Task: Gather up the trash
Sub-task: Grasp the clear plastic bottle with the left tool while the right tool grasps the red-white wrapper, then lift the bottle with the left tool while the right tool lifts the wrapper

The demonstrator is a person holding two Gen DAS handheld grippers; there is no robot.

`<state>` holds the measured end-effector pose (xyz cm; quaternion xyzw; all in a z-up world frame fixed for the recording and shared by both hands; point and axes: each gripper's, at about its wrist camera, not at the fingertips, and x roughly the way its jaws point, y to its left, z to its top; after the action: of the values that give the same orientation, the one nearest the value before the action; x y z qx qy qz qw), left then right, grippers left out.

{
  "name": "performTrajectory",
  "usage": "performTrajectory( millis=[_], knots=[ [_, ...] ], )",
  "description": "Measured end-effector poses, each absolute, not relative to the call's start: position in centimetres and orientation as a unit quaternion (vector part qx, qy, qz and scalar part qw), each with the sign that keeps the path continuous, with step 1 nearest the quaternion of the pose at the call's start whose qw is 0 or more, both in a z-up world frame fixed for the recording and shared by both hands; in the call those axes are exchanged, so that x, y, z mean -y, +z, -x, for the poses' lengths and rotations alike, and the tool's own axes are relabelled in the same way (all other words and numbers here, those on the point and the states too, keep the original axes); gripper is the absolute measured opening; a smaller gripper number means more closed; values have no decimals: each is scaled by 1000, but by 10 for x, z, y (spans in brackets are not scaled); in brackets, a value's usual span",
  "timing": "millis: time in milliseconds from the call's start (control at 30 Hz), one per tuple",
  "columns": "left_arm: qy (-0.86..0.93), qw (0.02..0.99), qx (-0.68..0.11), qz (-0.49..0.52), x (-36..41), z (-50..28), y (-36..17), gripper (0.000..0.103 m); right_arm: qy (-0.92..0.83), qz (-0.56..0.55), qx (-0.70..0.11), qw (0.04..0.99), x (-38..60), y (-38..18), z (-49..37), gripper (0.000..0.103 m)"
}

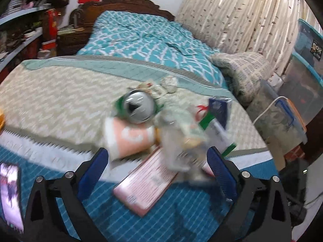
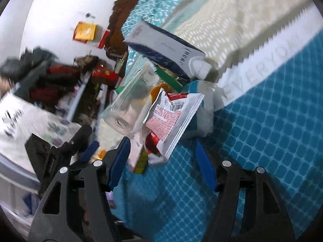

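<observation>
A heap of trash lies on the bed: a green can with a silver top, a pink and white cup, a clear plastic cup, a navy and white box and a pink packet. My left gripper is open wide, its fingers on either side of the clear plastic and the packet. In the right wrist view a red and white packet, the clear cup and the box lie ahead. My right gripper is open, with the packet's lower end between its pads.
A lit screen lies at the bed's near left corner. A folded blanket, stacked plastic bins and a curtain are to the right. Cluttered shelves stand at the left. The left gripper shows in the right wrist view.
</observation>
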<state>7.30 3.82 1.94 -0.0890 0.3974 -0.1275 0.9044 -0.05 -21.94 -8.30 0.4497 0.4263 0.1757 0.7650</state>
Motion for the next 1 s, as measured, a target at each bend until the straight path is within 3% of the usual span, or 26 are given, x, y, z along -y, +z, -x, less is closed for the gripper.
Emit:
performTrajectory(
  millis=[67,200,233,267,300,500,733,1000],
  knots=[
    [-127,904,-402,68,-21,-89,19,94,179,-486,-429,740,223,-91,-5,63],
    [-116,898,-424,21,11,-113,4,94,192,-506,-442,715,218,-103,-19,25],
    [-112,894,-434,7,19,-117,-3,90,198,-506,-444,712,214,-104,-18,20],
    [-115,891,-440,3,21,-119,-7,82,201,-501,-444,715,213,-103,-19,20],
    [-128,885,-447,7,22,-119,-12,58,203,-493,-442,721,212,-101,-17,19],
    [-121,908,-398,56,-10,-79,-2,59,202,-406,-399,797,231,-67,25,18],
    [-162,931,-327,33,-11,-5,16,59,124,-350,-366,853,275,-61,66,18],
    [-176,920,-350,-1,-6,34,-12,59,83,-350,-386,850,295,-79,77,18]
  ],
)
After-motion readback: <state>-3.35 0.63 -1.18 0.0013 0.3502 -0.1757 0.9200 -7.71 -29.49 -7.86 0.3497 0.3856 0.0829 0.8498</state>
